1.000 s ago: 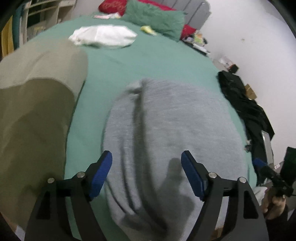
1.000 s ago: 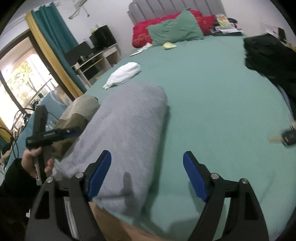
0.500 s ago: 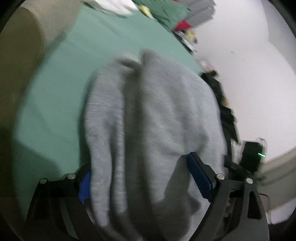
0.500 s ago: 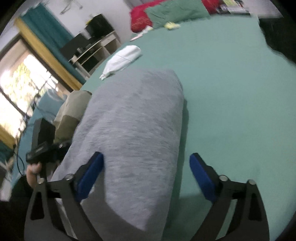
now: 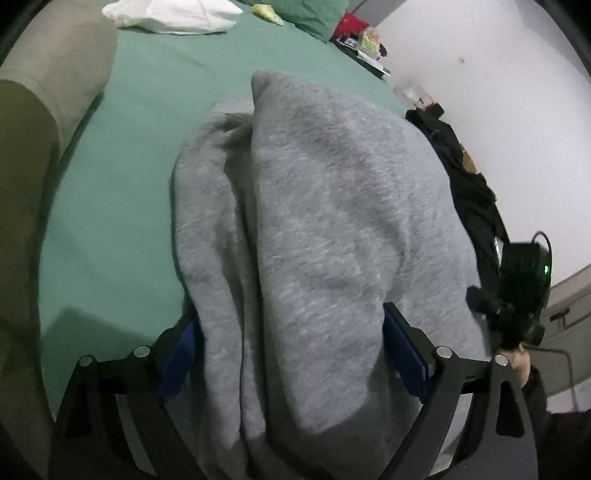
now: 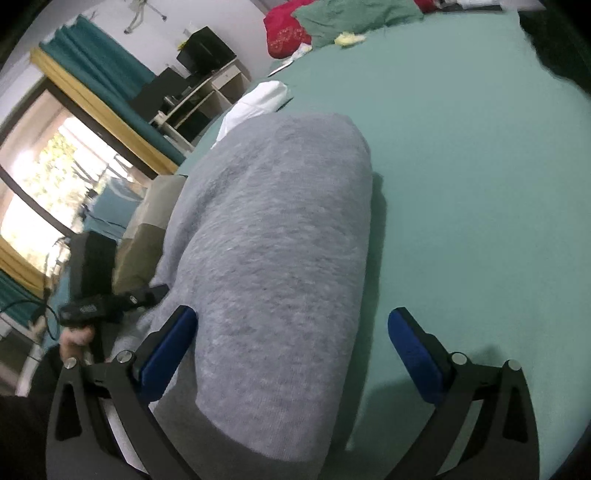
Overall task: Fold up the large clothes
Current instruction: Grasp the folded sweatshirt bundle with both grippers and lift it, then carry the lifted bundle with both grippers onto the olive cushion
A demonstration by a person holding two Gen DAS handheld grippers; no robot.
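A grey sweatshirt [image 5: 325,221], folded into a thick bundle, lies on the green bed sheet [image 5: 122,221]. My left gripper [image 5: 288,325] straddles its near end with jaws spread wide. The cloth bulges between the blue pads [image 5: 402,350] and hides part of the left one. In the right wrist view the same grey bundle [image 6: 277,240] fills the left part of the gap in my right gripper [image 6: 291,317], whose jaws are opening. Its left pad [image 6: 170,354] is beside the cloth. Its right pad [image 6: 417,358] stands apart over bare sheet [image 6: 461,184].
An olive folded garment [image 5: 44,92] lies left of the bundle, a white one [image 5: 173,14] farther up the bed. Black clothes [image 5: 469,184] lie along the right edge. Green and red pillows [image 6: 351,14] sit at the headboard. Shelves and a window [image 6: 37,177] are at left.
Both grippers have sunk and tilted down toward the grey bundle. Their jaws have widened, and they now straddle its near end instead of hovering above it.
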